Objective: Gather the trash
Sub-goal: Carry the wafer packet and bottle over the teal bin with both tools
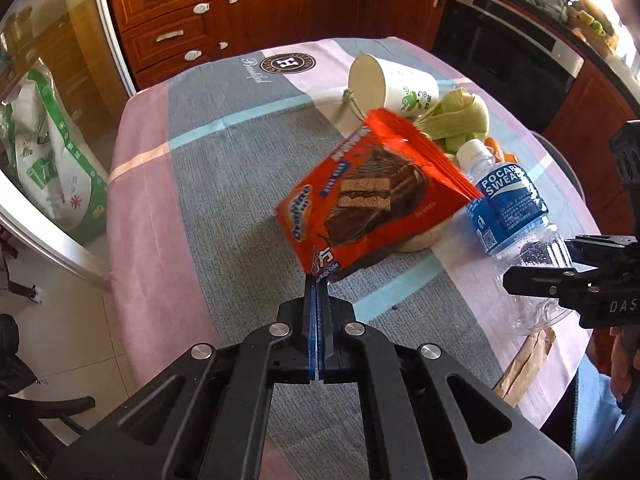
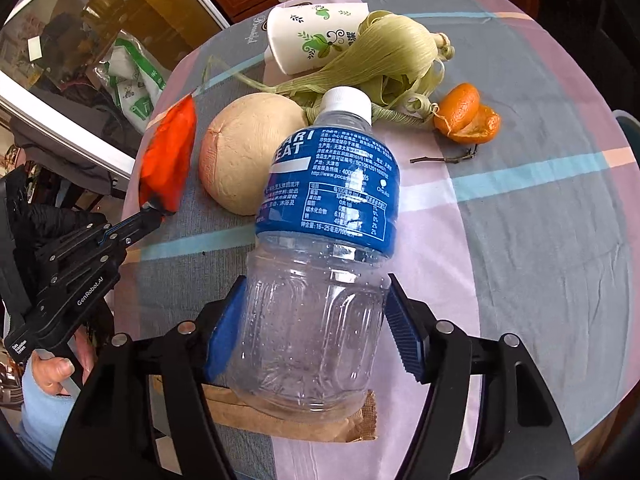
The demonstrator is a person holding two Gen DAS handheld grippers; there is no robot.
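Observation:
My left gripper (image 1: 316, 276) is shut on the corner of an orange snack wrapper (image 1: 372, 196) and holds it up above the table; the wrapper (image 2: 170, 160) and the left gripper (image 2: 154, 212) also show in the right wrist view. My right gripper (image 2: 316, 320) is shut on an empty clear Pocari Sweat bottle (image 2: 324, 240) with a blue label and white cap, held lifted; the bottle (image 1: 516, 208) and right gripper (image 1: 536, 276) show in the left wrist view.
On the striped tablecloth (image 2: 540, 240) lie a tipped paper cup (image 2: 316, 36), corn husks (image 2: 396, 64), orange peel (image 2: 466, 114), a pale round fruit rind (image 2: 248, 152), a twig (image 2: 444, 158) and a brown paper wrapper (image 2: 296, 420). Wooden cabinets (image 1: 288, 4) stand behind.

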